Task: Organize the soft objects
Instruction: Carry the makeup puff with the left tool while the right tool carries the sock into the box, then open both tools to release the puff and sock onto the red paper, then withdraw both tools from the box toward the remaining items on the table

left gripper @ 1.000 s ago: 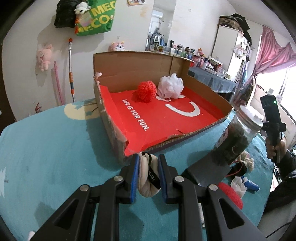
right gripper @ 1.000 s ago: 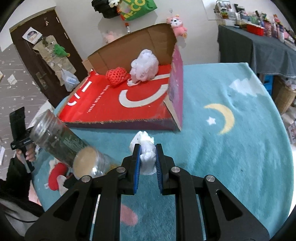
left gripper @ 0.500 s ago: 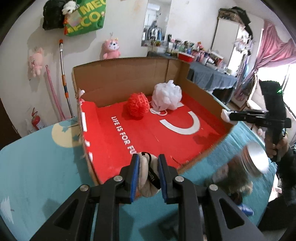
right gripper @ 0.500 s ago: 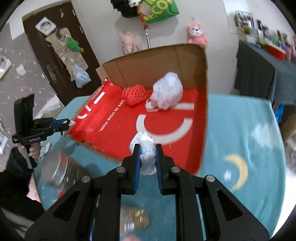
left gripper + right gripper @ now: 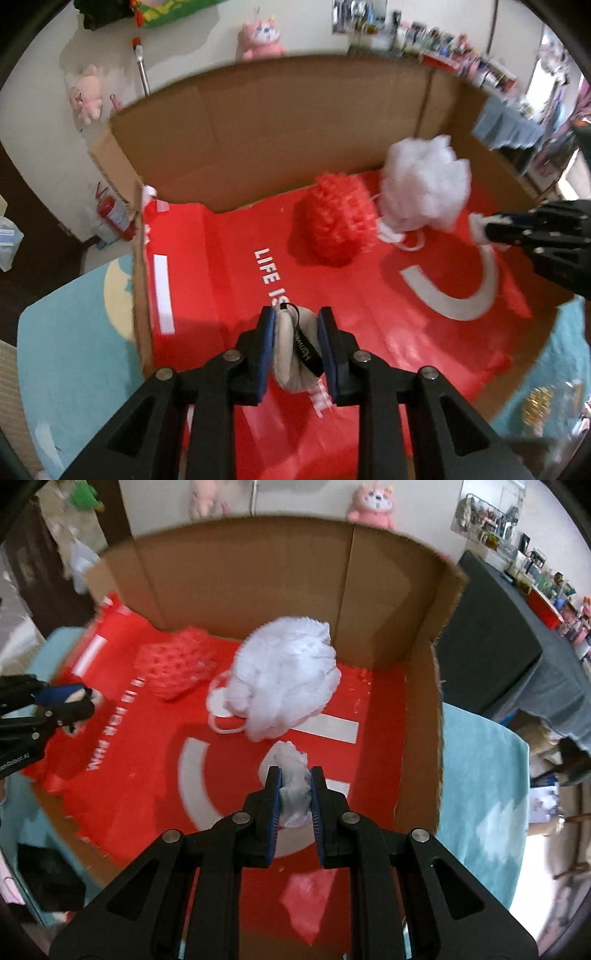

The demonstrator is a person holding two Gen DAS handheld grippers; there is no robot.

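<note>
Pouch first: a beige soft pouch [image 5: 295, 350] with a black strap sits between the blue pads of the left gripper [image 5: 296, 354], hanging over the near left part of the red floor of the cardboard box [image 5: 258, 122]; those jaws are just starting to part, with the pouch between them and not yet fallen. Over on the right side, the right gripper [image 5: 294, 797] is clenched hard on a small white fluffy bundle [image 5: 290, 775], poised above the white curved print, just near of the big white mesh puff [image 5: 280, 686]. Beside that puff, to its left, lies the red mesh puff [image 5: 177, 664], both tucked against the far wall. So this reads as the drop-off, two soft items arriving together. To do it well, I'd say let the pouch fall straight down onto bare red floor, clear of the torn near edge, and open the left jaws fully before pulling away so the strap doesn't snag a pad. The right one wants a spot near the white puff without landing on its cord loop [image 5: 225, 716], and the two grippers, seen well apart in each other's view, should stay apart. Outside the box, the teal blanket [image 5: 480, 775] spreads across the table.
</note>
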